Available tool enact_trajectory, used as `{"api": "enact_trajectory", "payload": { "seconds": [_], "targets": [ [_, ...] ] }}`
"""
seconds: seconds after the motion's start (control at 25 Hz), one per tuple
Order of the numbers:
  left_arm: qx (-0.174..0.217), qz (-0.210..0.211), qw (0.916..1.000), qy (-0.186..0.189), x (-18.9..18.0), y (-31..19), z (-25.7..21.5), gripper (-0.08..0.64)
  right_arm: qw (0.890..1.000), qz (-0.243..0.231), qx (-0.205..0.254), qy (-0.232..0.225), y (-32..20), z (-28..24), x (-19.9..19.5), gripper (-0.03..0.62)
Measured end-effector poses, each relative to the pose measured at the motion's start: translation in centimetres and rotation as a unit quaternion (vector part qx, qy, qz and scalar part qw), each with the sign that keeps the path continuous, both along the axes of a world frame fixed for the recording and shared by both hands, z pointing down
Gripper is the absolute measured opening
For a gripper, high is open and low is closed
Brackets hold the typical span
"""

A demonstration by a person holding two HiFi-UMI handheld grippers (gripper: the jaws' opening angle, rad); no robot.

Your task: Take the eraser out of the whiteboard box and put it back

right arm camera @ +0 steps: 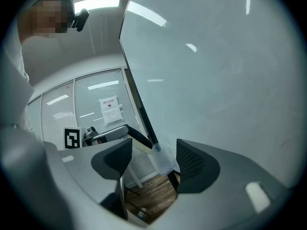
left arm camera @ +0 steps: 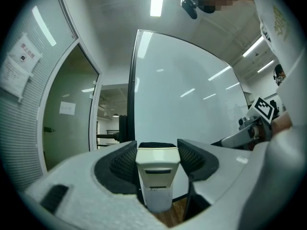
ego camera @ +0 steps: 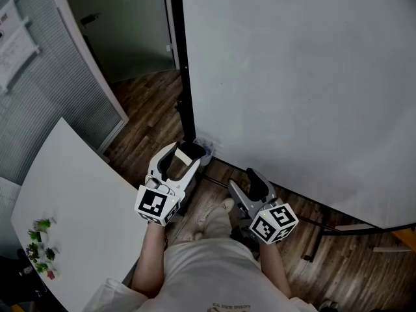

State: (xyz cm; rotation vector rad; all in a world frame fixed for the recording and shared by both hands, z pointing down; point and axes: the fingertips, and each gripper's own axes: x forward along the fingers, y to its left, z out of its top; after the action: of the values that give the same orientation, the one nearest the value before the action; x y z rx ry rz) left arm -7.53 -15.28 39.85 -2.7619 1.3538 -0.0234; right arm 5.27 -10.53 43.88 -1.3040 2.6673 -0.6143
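A cream eraser [ego camera: 184,156] with a black felt edge sits between the pads of my left gripper [ego camera: 186,153], which is shut on it. In the left gripper view the eraser [left arm camera: 157,169] fills the gap between both pads, held level in front of the whiteboard [left arm camera: 187,95]. The clear whiteboard box [ego camera: 205,149] hangs at the board's lower left corner, just beyond the eraser. My right gripper [ego camera: 242,179] stands open and empty to the right. In the right gripper view the box [right arm camera: 163,161] shows past its open jaws, and the left gripper [right arm camera: 103,134] reaches towards it.
The whiteboard [ego camera: 299,77] fills the right side, on a dark stand over the wooden floor [ego camera: 149,109]. A white table [ego camera: 71,200] with small plants [ego camera: 40,246] lies at the left. A glass partition with blinds [ego camera: 39,90] stands behind it.
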Motion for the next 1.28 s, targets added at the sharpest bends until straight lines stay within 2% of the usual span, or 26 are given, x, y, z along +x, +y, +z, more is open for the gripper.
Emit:
{"api": "enact_trajectory", "payload": {
  "seconds": [1.12, 1.28],
  "targets": [
    [0.010, -0.002, 0.9999, -0.004, -1.5, 0.8, -1.1, 0.264, 1.000, -0.001, 0.004, 0.000, 0.1, -0.2, -1.2, 0.288],
    [0.008, 0.000, 0.9999, 0.008, -1.6, 0.7, -1.4, 0.264, 1.000, -0.003, 0.002, 0.002, 0.0, -0.2, -1.3, 0.288]
  ]
}}
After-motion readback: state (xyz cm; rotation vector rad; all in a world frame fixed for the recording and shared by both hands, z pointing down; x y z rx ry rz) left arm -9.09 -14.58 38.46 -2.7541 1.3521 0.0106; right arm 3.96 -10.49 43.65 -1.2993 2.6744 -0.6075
